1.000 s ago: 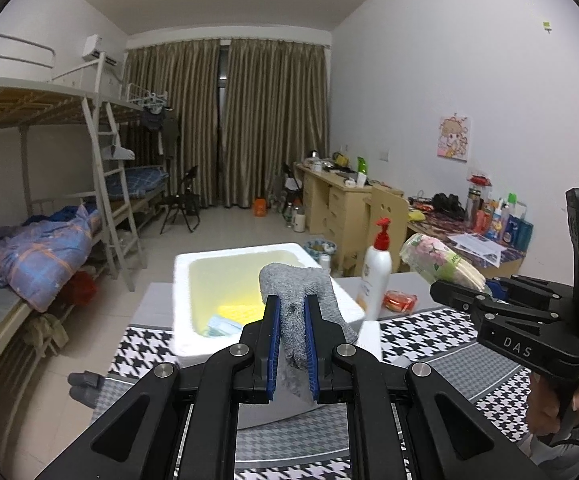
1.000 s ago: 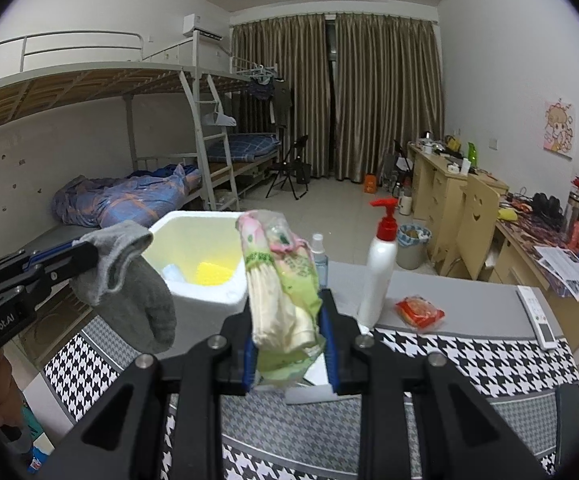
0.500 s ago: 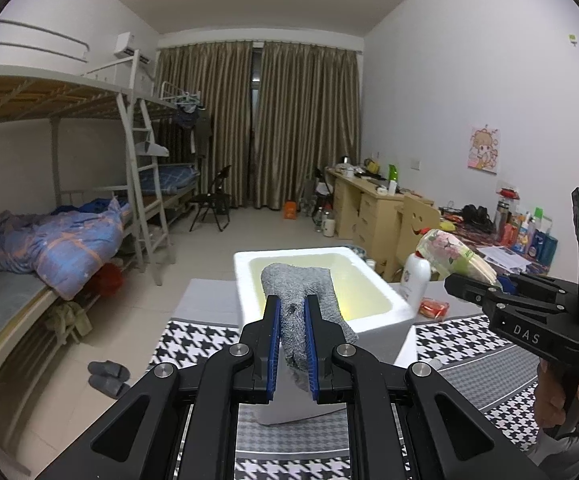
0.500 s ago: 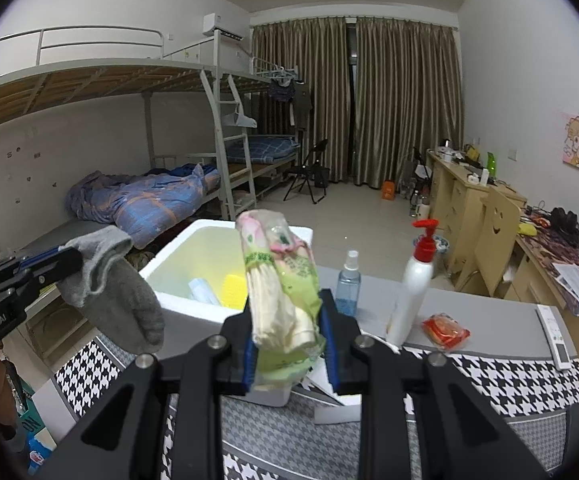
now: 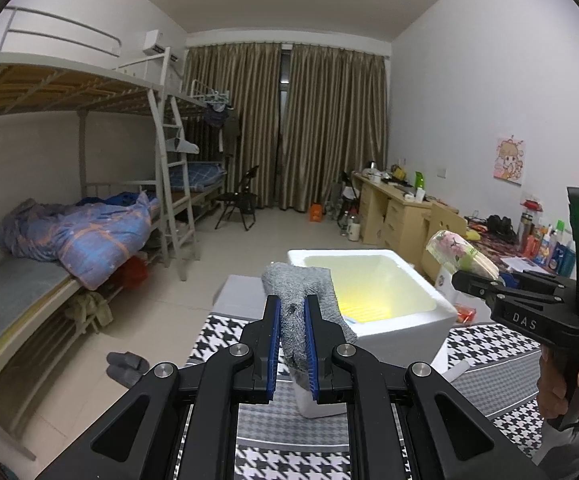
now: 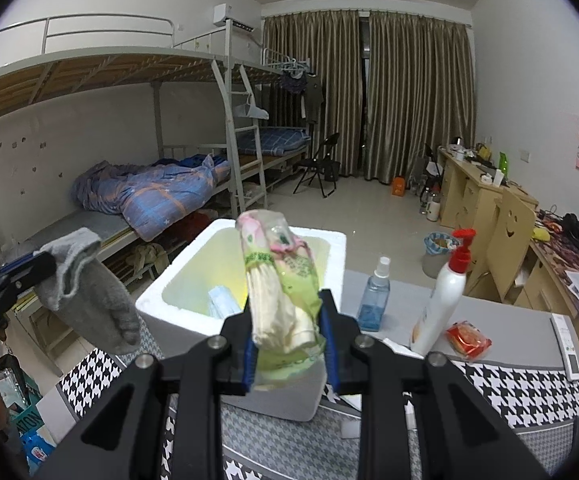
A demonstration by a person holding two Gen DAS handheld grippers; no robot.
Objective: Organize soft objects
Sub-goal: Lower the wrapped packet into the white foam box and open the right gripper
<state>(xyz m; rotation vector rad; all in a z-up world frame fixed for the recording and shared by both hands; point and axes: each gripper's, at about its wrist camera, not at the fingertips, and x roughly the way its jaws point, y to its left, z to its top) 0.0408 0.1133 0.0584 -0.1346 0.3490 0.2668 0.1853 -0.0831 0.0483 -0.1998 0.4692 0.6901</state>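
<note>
- Well, the left gripper (image 5: 291, 344) is clamped on a grey sock (image 5: 299, 304), the right gripper (image 6: 289, 346) on a soft packet (image 6: 281, 280).
- The foam box (image 6: 193, 276) sits ahead of both, open-topped.
- The right one looks nearer its rim.

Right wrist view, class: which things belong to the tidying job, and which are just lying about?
Job:
grey sock
green packet
white foam box

Lying about:
blue spray bottle
pump bottle
red snack packet
remote
</note>
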